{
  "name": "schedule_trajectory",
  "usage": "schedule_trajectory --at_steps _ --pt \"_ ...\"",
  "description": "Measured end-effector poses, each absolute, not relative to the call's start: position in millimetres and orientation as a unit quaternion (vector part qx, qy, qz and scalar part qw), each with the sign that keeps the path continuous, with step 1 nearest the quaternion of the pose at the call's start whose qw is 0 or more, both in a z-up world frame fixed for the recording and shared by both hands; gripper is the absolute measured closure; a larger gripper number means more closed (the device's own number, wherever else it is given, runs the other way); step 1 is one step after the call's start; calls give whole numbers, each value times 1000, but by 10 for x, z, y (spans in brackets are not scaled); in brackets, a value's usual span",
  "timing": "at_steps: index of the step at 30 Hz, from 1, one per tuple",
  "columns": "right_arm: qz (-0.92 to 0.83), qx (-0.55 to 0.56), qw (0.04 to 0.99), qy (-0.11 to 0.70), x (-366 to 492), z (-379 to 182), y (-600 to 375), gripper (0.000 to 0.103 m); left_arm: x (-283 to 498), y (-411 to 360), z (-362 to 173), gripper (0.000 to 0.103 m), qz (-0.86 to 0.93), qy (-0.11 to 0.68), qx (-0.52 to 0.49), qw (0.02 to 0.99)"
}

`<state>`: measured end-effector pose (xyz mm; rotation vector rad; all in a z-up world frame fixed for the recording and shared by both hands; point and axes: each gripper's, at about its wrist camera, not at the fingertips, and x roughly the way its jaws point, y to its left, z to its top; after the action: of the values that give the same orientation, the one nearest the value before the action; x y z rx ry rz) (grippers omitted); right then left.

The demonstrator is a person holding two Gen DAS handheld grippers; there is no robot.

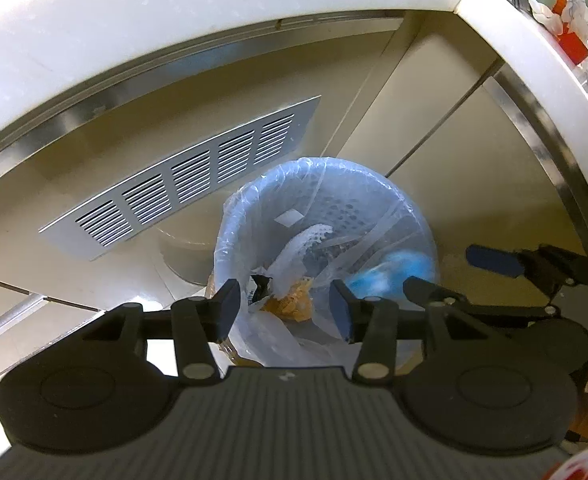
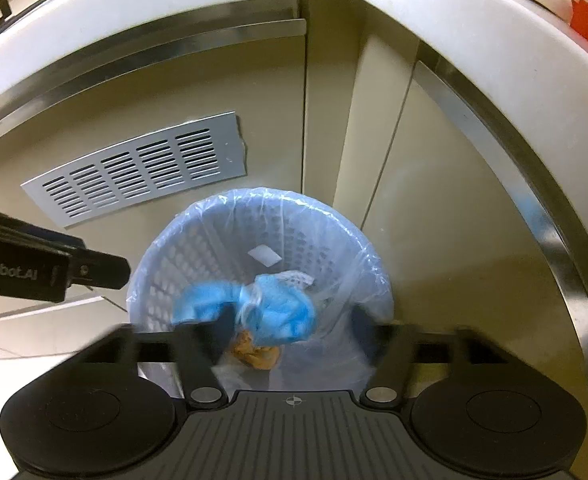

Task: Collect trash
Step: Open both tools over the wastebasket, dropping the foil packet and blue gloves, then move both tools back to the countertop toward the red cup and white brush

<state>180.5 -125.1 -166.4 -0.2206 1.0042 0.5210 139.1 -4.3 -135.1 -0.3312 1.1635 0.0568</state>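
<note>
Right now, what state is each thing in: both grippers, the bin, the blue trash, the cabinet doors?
left gripper: open, empty, above the bin.
right gripper: open, motion-blurred.
blue trash: crumpled, blurred, not clamped, over the bin's mouth.
bin: upright, lined with a clear bag, partly filled.
cabinet doors: closed.

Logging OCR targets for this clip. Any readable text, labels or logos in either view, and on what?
"nRobot.AI": white print on the black body of the left tongs, in the right wrist view; the start is cut off at the frame edge.
Red-and-white package on the counter: any print is too blurred to read.
Nothing else legible in either view.
</note>
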Motion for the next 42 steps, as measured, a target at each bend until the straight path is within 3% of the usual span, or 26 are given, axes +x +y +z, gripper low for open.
schedule_trajectory --at_steps 19,26,38,42 --pt "244 -98 845 466 1735 -1469 -1274 35 1272 18 -1196 55 14 526 -162 835" --pt "261 -76 860 433 1630 -1017 -1307 34 1190 86 -903 53 -2 496 -176 850" --pt "223 -27 927 300 1402 -25 -1517 34 1224 37 -161 44 -62 405 -142 901" --pt "181 -16 943 280 1423 116 -1609 34 1329 19 28 35 -86 370 -120 917"
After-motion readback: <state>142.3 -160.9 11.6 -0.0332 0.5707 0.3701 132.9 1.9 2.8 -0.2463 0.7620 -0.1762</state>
